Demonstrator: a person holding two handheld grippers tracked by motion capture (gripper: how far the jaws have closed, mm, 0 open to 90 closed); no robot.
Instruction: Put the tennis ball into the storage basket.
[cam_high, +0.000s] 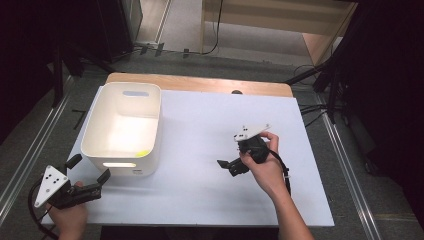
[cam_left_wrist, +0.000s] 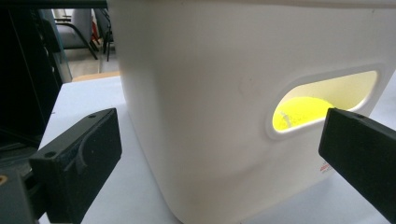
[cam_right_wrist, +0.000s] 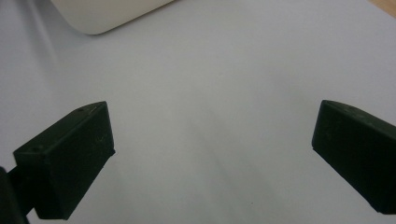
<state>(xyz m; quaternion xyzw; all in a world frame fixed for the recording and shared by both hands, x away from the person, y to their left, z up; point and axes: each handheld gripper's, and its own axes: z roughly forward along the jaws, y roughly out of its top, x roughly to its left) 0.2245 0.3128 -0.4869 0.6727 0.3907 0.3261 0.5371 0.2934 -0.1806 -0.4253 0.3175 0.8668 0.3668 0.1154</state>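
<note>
A white plastic bin (cam_high: 122, 127) stands on the left part of the white table top (cam_high: 210, 125). A yellow ball (cam_high: 142, 153) lies inside it near the front wall. It shows through the bin's handle slot as the yellow ball (cam_left_wrist: 299, 112) in the left gripper view. My left gripper (cam_high: 88, 168) is held open at the table's front left corner, just short of the bin (cam_left_wrist: 210, 84), with nothing between its jaws (cam_left_wrist: 218, 135). My right gripper (cam_high: 228, 167) hovers open over bare table right of the bin, its jaws wide apart and empty (cam_right_wrist: 212, 126).
A corner of the bin (cam_right_wrist: 107, 14) sits at the top left of the right gripper view. A wooden table edge (cam_high: 200, 83) runs along the back. Dark stands and cables surround the table on the floor.
</note>
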